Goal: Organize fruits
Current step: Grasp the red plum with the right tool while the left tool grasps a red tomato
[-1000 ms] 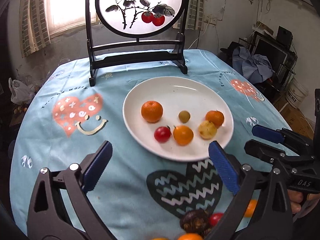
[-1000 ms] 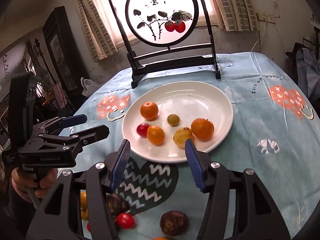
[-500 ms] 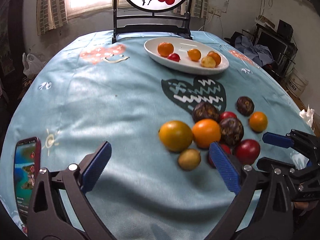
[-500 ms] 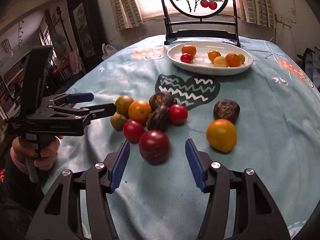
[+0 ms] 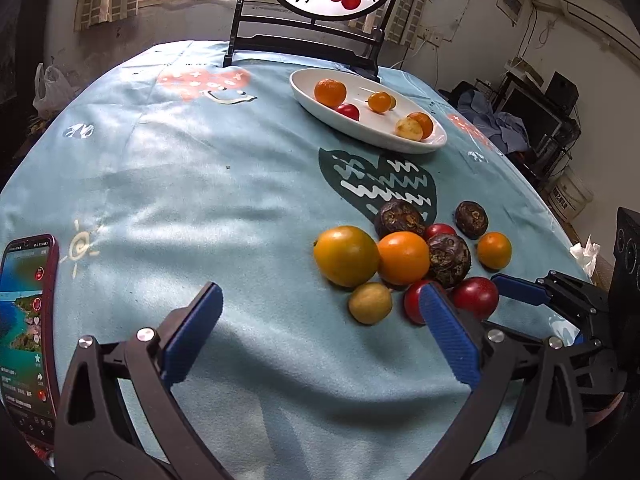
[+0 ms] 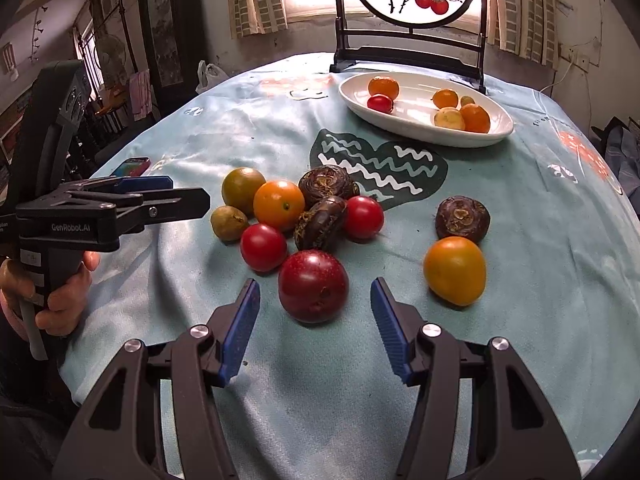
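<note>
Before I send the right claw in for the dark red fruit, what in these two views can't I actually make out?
- Small red fruit, left wrist view: half hidden behind the left claw's finger.
- Small greenish fruit on the white plate, right wrist view: mostly hidden by the orange fruit beside it.
- Phone, left wrist view: cut off by the frame edge.
- Dark red fruit's underside: unseen, right claw open before it.

Blue pads (image 6: pixel 240 332) on my black gripper (image 6: pixel 316 320), and a dark red fruit (image 6: pixel 313 286) speckled pale. Bright red tomatoes (image 6: pixel 263 247) beside it, orange ones (image 6: pixel 279 205) too, plus brown knobbly bulbs (image 6: pixel 320 222). Cloth (image 5: pixel 208 184) is pale blue with a dark teal heart (image 5: pixel 380 184), white zigzags across it. White plate (image 6: pixel 420 130) beyond. Phone (image 5: pixel 50 280) edged red.
</note>
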Available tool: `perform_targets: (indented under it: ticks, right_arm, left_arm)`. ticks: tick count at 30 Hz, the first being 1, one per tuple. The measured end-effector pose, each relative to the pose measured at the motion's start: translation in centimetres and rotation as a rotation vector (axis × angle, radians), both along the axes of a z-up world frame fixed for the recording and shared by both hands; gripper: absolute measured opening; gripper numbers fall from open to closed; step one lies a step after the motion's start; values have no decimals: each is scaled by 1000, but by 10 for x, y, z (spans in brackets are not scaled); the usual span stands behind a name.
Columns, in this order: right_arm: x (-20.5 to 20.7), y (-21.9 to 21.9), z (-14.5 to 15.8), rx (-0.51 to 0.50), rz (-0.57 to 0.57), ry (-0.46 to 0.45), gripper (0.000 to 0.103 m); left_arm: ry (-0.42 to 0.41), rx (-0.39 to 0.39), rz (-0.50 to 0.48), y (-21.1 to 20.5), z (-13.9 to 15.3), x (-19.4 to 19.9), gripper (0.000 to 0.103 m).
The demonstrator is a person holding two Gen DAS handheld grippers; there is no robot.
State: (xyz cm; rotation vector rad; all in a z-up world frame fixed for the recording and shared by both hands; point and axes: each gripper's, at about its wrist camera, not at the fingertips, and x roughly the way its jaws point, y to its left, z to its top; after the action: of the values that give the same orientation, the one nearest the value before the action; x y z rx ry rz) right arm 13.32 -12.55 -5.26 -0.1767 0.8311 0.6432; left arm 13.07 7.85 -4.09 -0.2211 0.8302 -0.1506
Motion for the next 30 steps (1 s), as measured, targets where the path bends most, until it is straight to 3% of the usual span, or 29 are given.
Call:
perform_targets:
  ticks: [8,13,14,17,21,26,30]
  right_arm:
    - [9,4,-4,-5,-9,45,58]
    - [13,5,-8,-6,-9,73,44]
    - [14,5,-8,7,5,84,38]
    - [14,3,-8,27,-1,91,38]
    - [17,-16,-3,130,-49,95,38]
    - [18,-22,-1,167,-68,100,38]
    - [18,-23,0,169,-69,98,38]
  left_arm:
    - [-1,-5,-4,-1,0,0,100]
    - [-2,-7,-9,-1,0,0,100]
    - [-1,-8,-11,-1,0,0,100]
    - [-3,-18,-29,-2,0,0,100]
    - [-20,-45,-90,-6,1,-1,98]
    - [18,-2,-135,-19,-4,4,62]
    - [40,44,-162,-28,-7,7,52]
